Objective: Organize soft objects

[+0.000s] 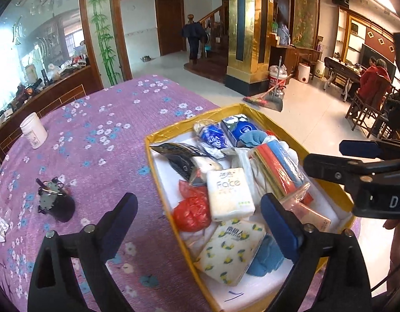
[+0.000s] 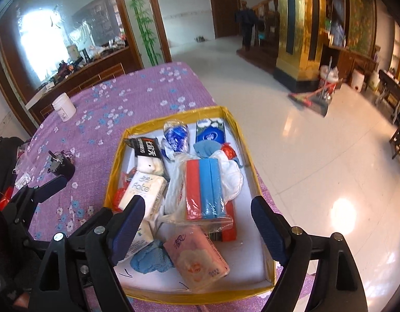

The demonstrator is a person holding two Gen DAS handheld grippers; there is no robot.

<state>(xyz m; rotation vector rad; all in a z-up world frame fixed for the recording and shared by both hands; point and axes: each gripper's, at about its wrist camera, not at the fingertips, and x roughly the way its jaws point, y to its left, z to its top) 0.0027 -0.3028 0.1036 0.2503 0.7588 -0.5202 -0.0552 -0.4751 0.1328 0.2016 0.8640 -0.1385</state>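
Observation:
A yellow-rimmed box [image 1: 158, 179] [image 2: 262, 236] sits at the right edge of the purple floral table. It holds soft items: a white "Face" tissue pack [image 1: 229, 195] [image 2: 145, 191], a lemon-print pack [image 1: 229, 251], a pink pack [image 2: 197, 257], a wrapped red and blue sponge pack [image 1: 278, 167] [image 2: 205, 189], blue cloths [image 1: 267, 257] [image 2: 150, 258], a red bag [image 1: 192, 212] and blue tissue packs [image 1: 240, 130] [image 2: 209, 135]. My left gripper [image 1: 200, 221] is open and empty over the box's near left part. My right gripper [image 2: 198, 223] is open and empty over the box's near end.
A white jar [image 1: 33, 134] [image 2: 64, 110] stands at the table's far left. A small dark gadget with a metal ring [image 1: 55, 202] [image 2: 60, 165] lies left of the box. The right gripper's body shows in the left wrist view [image 1: 361, 179]. The tiled floor lies beyond the table's right edge.

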